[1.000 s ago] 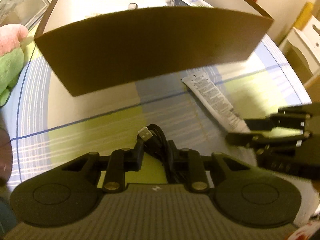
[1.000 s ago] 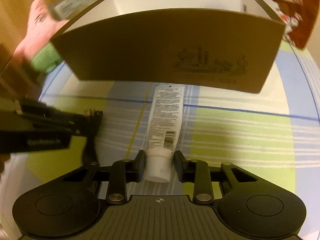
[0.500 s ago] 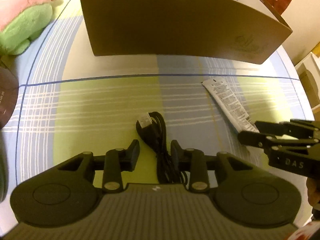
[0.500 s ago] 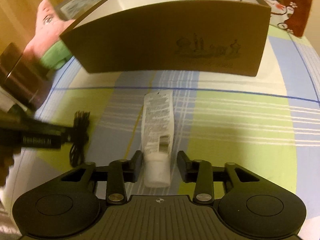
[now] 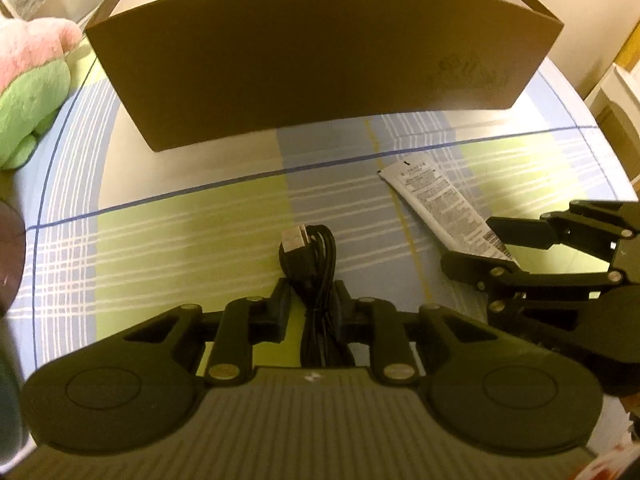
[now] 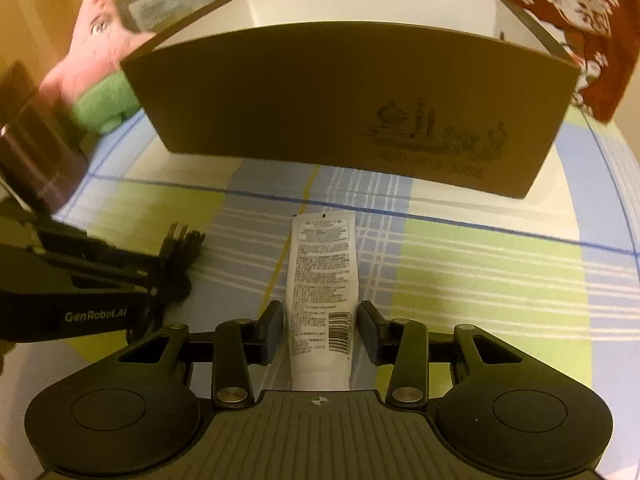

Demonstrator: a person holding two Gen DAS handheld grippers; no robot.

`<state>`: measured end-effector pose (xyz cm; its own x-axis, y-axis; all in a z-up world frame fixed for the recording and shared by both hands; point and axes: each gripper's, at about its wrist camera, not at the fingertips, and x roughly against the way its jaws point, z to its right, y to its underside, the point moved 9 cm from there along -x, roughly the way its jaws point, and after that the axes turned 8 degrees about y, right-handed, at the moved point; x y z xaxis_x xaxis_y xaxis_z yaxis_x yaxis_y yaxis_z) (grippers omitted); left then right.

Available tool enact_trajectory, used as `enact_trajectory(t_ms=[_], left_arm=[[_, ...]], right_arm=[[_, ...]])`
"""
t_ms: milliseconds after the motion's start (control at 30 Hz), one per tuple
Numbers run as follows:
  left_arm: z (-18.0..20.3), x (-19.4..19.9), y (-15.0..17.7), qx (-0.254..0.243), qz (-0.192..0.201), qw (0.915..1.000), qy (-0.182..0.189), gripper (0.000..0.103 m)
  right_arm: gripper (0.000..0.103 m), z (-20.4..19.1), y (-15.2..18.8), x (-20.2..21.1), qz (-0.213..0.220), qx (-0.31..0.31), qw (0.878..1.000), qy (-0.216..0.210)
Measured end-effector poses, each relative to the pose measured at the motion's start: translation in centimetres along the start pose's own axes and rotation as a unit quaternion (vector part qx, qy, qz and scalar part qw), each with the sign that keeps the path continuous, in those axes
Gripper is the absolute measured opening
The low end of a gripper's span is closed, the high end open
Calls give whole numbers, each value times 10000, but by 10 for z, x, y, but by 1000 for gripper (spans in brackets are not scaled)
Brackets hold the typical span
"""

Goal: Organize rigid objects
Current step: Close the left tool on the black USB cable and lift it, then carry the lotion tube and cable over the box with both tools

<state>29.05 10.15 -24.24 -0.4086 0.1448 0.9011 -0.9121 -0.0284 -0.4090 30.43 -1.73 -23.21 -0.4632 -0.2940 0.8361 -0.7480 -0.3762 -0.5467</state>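
Facing brown box point(image 5: 320, 60): left claw point(image 5: 310, 300) pinches cable point(image 5: 316, 280); right claw point(image 6: 322, 328) brackets tube point(image 6: 322, 284).

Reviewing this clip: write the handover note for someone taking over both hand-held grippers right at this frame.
Left hand-held gripper: fingers close around the coiled black USB cable, seemingly gripping it; whether it is off the cloth cannot be told.
Right hand-held gripper: open, fingers either side of the white tube, small gaps showing; the tube lies flat on the checked tablecloth.
Brown box: stands open-topped just beyond both items.
Done: neither item is in the box.
Left: probably close on the tube, then lift both items into the box.
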Motion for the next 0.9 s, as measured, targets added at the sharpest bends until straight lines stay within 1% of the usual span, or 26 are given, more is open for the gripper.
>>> enact_trajectory(t_ms=[67, 167, 367, 500, 600, 700, 900], left_arm=[[0, -1, 0, -10, -14, 10000, -32, 19], [0, -3, -1, 13, -40, 10000, -48, 19], [0, -2, -1, -46, -36, 10000, -53, 17], [2, -1, 0, -66, -26, 10000, -13, 15], [4, 2, 1, -109, 29, 9999, 11, 12], [5, 6, 3, -96, 58, 9999, 40, 12], [4, 9, 8, 17, 70, 9999, 91, 12]], right_arm=[[42, -3, 1, 0, 29, 189, 9997, 117], [39, -7, 4, -1, 107, 426, 9986, 287], [37, -6, 4, 0, 132, 453, 9986, 229], [37, -3, 3, 2, 82, 324, 9994, 118], [37, -1, 3, 3, 31, 176, 9998, 38], [36, 1, 3, 6, -28, -39, 9999, -98], [36, 4, 3, 12, -23, -226, 9996, -166]])
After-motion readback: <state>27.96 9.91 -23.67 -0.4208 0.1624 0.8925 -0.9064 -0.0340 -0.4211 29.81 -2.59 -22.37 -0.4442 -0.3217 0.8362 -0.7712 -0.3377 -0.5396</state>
